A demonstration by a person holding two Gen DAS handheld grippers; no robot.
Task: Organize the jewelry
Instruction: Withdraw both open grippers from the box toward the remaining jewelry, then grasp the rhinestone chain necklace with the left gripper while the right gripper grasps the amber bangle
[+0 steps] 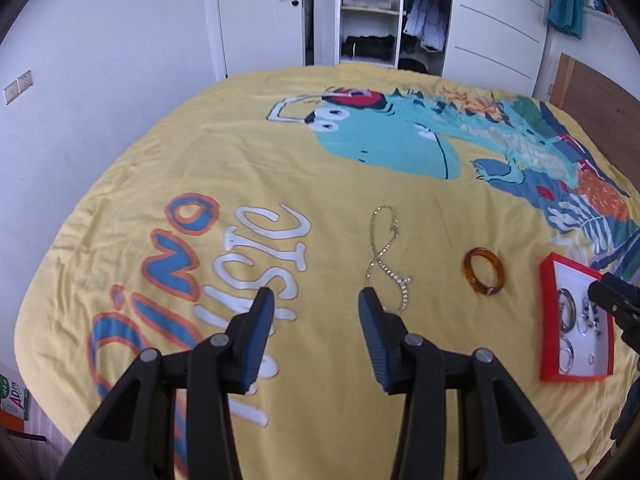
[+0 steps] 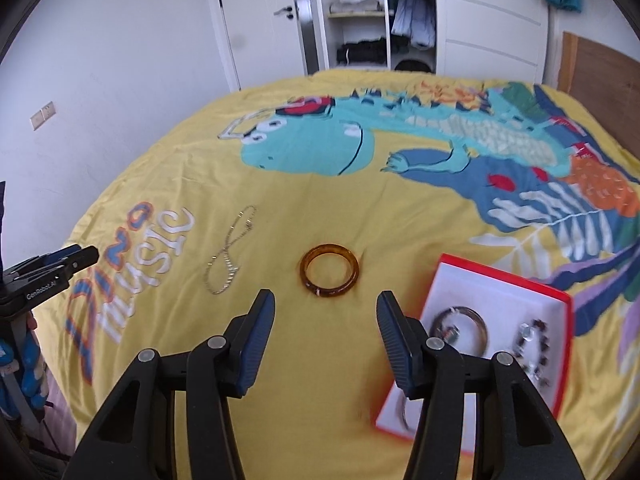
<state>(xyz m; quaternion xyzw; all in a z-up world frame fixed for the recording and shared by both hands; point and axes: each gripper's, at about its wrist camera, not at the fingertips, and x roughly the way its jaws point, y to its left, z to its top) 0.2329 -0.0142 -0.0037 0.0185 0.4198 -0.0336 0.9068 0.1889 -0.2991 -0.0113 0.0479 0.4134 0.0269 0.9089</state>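
left gripper (image 1: 316, 300): jaws spread apart, nothing between the pads, poised above the yellow bedspread (image 1: 280, 152) with the printed lettering (image 1: 256, 280) below. right-hand pad just short of the lower end of the chain necklace (image 1: 386, 256), not touching it as far as can be judged.

right gripper (image 2: 326, 304): jaws likewise spread, nothing gripped, aimed down at the bedspread just short of the amber bangle (image 2: 329, 275). bangle flat on the fabric, roughly centred ahead of the gap between the two pads, clear of both.

chain necklace: loose on the bedspread in a twisted loop, between the lettering and the bangle, apart from each. seen in the right wrist view to the left of the bangle.

red jewelry box (image 2: 560, 300): open, white inside, resting on the bedspread to the right of the bangle, partly over the printed dinosaur (image 2: 320, 148). contents: a dark bangle (image 2: 460, 322), a beaded bracelet (image 2: 534, 340), and further rings and small pieces visible in the left wrist view, too small to identify. right-hand finger of the right gripper overlaps the near left part of the box in its own view.

background: white door (image 1: 260, 12), open wardrobe (image 1: 372, 12) with folded and hanging clothes.
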